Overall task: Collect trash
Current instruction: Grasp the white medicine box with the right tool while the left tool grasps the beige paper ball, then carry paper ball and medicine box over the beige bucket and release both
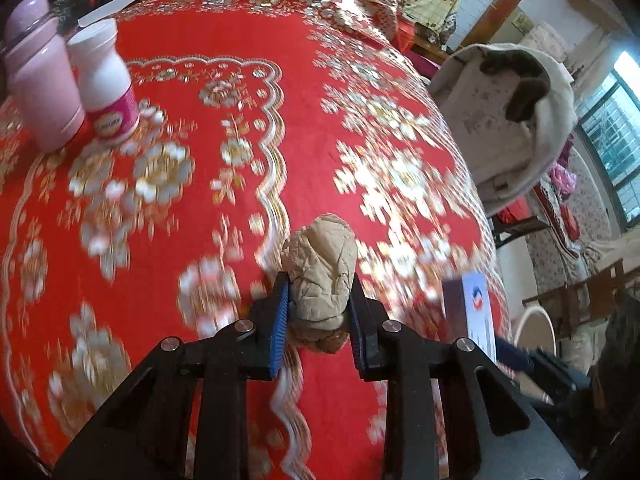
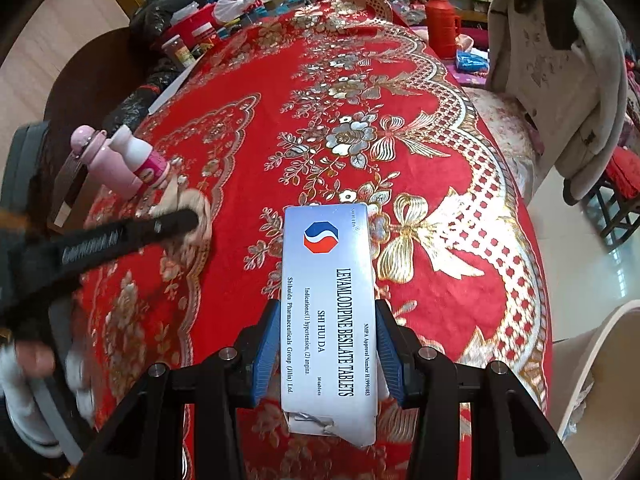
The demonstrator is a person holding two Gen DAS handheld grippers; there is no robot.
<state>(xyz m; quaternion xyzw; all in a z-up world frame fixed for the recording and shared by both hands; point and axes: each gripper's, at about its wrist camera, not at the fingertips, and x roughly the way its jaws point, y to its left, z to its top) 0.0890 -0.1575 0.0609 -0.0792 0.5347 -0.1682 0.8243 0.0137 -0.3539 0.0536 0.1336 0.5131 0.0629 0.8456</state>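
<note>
A crumpled brown paper wad (image 1: pixel 324 264) sits between the blue pads of my left gripper (image 1: pixel 319 282), which is shut on it just above the red floral tablecloth (image 1: pixel 192 220). My right gripper (image 2: pixel 327 310) is shut on a white tablet box (image 2: pixel 328 264) with a red-and-blue logo, holding it by its long sides over the cloth. The left wrist view catches that box (image 1: pixel 472 308) at its right edge. In the right wrist view the left gripper (image 2: pixel 194 216) appears at the left with the wad (image 2: pixel 205 210).
A pink bottle (image 1: pixel 40 88) and a white bottle (image 1: pixel 106 80) stand at the table's left edge. Jars and bags (image 2: pixel 188 48) crowd the far end. A coat-draped chair (image 2: pixel 560 80) stands on the right, a red thermos (image 2: pixel 440 28) behind, a pale curved rim (image 2: pixel 592 360) below the table edge.
</note>
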